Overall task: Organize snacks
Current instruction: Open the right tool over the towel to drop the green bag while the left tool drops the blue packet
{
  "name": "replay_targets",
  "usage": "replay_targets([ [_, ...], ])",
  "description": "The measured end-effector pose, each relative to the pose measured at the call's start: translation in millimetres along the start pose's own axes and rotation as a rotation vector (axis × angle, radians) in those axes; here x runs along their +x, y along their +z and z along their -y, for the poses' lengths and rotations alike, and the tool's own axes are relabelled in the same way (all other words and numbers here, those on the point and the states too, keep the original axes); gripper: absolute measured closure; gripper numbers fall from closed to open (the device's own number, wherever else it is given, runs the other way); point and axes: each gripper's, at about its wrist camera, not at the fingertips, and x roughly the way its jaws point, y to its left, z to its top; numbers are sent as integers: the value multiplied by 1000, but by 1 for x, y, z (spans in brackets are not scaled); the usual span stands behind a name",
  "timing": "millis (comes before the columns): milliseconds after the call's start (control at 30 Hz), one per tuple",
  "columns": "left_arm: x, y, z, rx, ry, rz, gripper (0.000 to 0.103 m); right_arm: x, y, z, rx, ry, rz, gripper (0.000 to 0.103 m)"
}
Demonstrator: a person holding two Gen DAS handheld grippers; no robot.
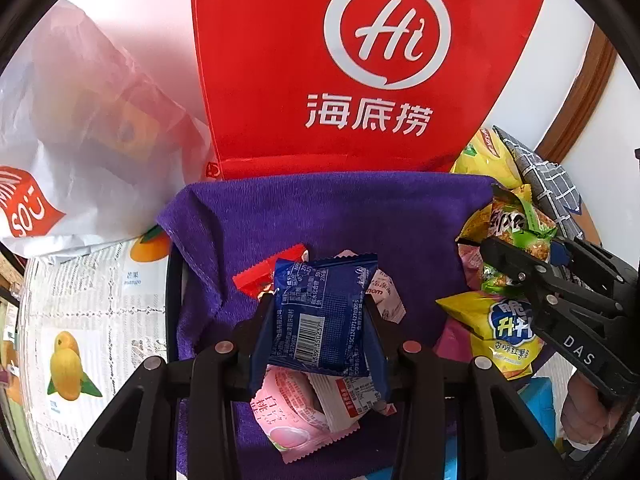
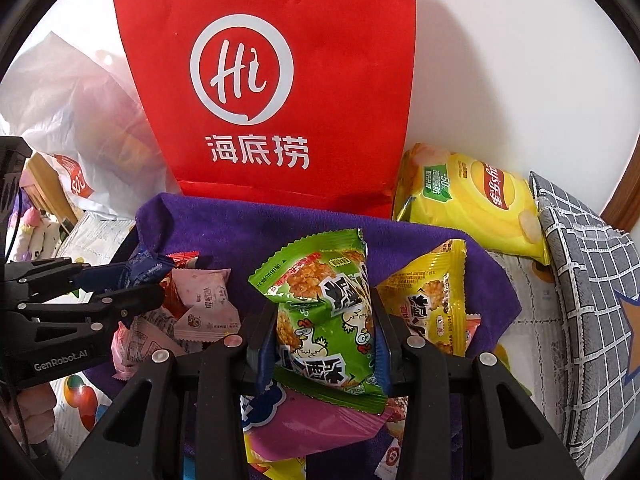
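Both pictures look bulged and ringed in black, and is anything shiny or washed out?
Left wrist view: fisheye bends the red bag edges outward, black lens rim fills the corners, the white plastic bag looks hazy and pale. Right wrist view: same bulge; the green snack packet shows small glints, and the red bag throws a soft shadow on the white wall.

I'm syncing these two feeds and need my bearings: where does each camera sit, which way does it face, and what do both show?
Left wrist: on the left gripper, facing the red bag; its fingers clamp a blue packet; the right gripper enters at right.
Right wrist: on the right gripper, facing the same bag; it clamps a green packet; the left gripper enters at left.
Shared: red bag, purple cloth, both packets.
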Motion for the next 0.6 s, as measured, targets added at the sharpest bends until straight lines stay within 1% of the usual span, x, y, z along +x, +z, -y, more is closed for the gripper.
replay_targets([
  [133,4,0,0,0,-2,-8,63,-1,0,1,6,1,-1,63],
  [233,5,1,1,0,-2,-10,62,-1,0,0,2,3,-3,60],
  [333,6,2,1,-7,-2,-17,58,-2,-1,-1,0,5,-3,57],
  [400,6,2,1,-20,-6,-17,49,-3,-1,-2,-2,6,-1,50],
  [533,-6,2,-5,-42,-16,-2,37,-10,0,-2,13,5,0,46],
  [567,-11,2,-6,-45,-15,6,31,-14,1,-2,16,9,3,43],
  [600,-15,1,-5,-43,-9,11,29,-17,1,-3,18,6,8,42],
])
